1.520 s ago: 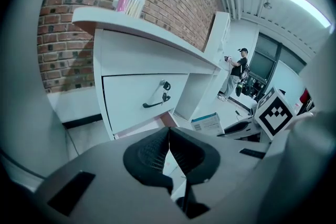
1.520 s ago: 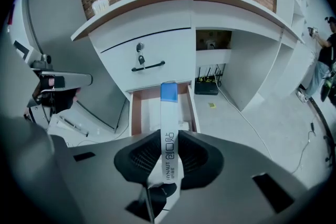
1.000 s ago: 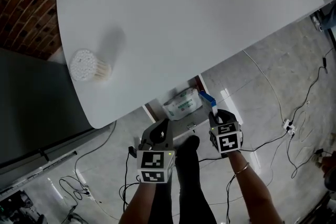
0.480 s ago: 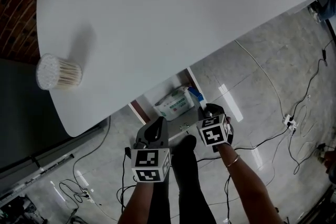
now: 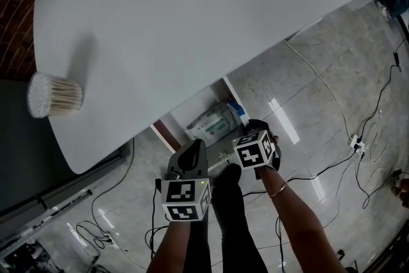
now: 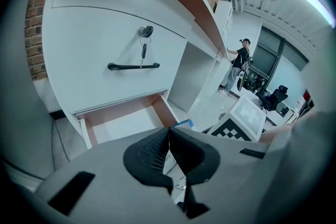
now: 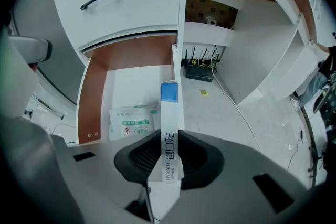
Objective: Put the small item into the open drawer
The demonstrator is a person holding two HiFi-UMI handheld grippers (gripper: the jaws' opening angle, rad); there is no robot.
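Note:
The small item is a narrow white box with a blue end (image 7: 170, 128). My right gripper (image 7: 169, 159) is shut on it, and the blue end sticks out ahead of the jaws. In the head view the box (image 5: 238, 113) hangs over the right edge of the open drawer (image 5: 192, 113) under the white table (image 5: 192, 16), with the right gripper (image 5: 248, 135) just behind it. A white packet (image 7: 133, 120) lies inside the drawer (image 7: 94, 97). My left gripper (image 6: 168, 150) is shut on nothing, in front of the drawer (image 6: 126, 122); in the head view the left gripper (image 5: 192, 162) sits lower left.
Above the open drawer is a shut drawer front with a black handle (image 6: 134, 66) and a key in its lock (image 6: 145, 34). A tub of cotton swabs (image 5: 52, 96) lies on the table. A router (image 7: 199, 72) and cables (image 5: 358, 144) are on the tiled floor.
Both grippers have sunk toward the drawer. The right one has carried the box from right of the drawer to its right edge, close to the packet.

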